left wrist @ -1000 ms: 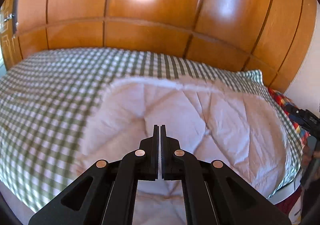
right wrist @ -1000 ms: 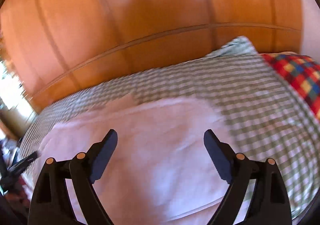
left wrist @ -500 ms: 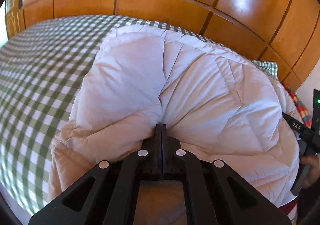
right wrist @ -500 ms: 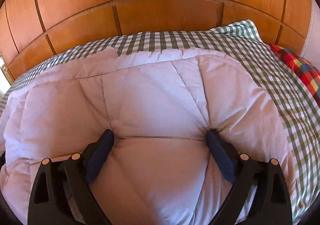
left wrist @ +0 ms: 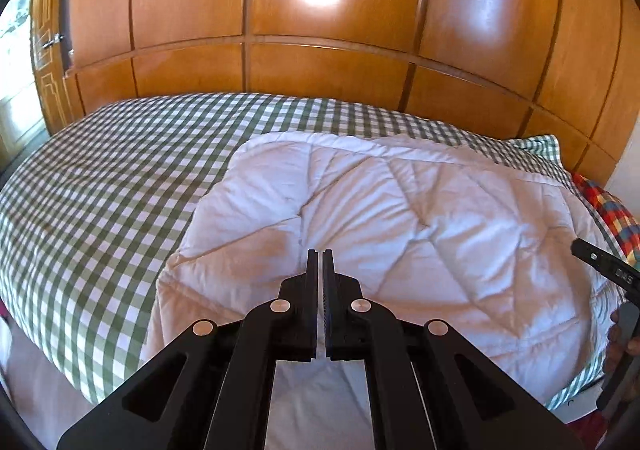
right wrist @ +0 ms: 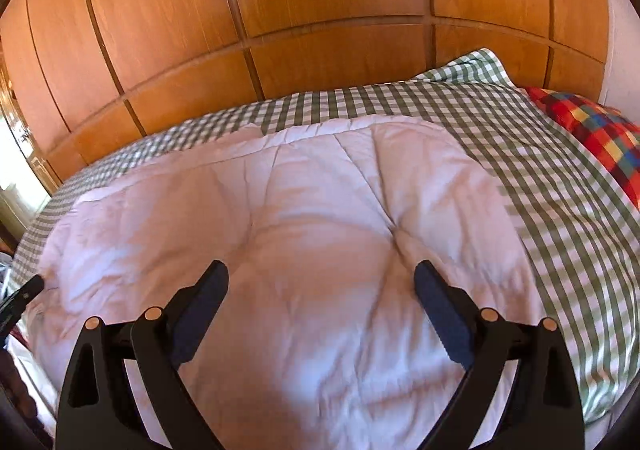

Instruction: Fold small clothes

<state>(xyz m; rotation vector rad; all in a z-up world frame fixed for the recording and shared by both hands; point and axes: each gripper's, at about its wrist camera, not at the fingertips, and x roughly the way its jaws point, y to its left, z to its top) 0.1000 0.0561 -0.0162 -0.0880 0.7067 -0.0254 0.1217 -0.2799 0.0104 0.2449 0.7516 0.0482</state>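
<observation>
Quilted white piece point(left wrist: 400, 226): it lies spread on the green-checked bedsheet point(left wrist: 100, 185), filling the middle and the 3 o'clock side of my left view. A padded thing needs broad flat support before any fold, so the bed suits it.

Left gripper point(left wrist: 319, 262): my jaws are pressed nearly together with only a thin slit between them. I see no cloth pinched at the tips; the white fabric shows below through the frame, so I judge I hold nothing here.

Right gripper point(right wrist: 320, 290): my jaws stand spread wide, hovering over the near half of the piece with nothing between them. I keep them wide because the padding is thick and a narrow gap would not take an edge.

Near edge point(left wrist: 320, 402): it hangs at 6 o'clock, over the bed's side, closest to both my tools. That is the natural place to grasp.

Far edge point(right wrist: 340, 125): at 12 o'clock, short of the wooden panelled wall point(right wrist: 320, 9).

Colourful checked cloth point(right wrist: 592, 129): at 2 o'clock in my right view, apart from the white piece.

Stage: I judge the fold is not yet made from here; the piece looks flat and single-layered on top.
</observation>
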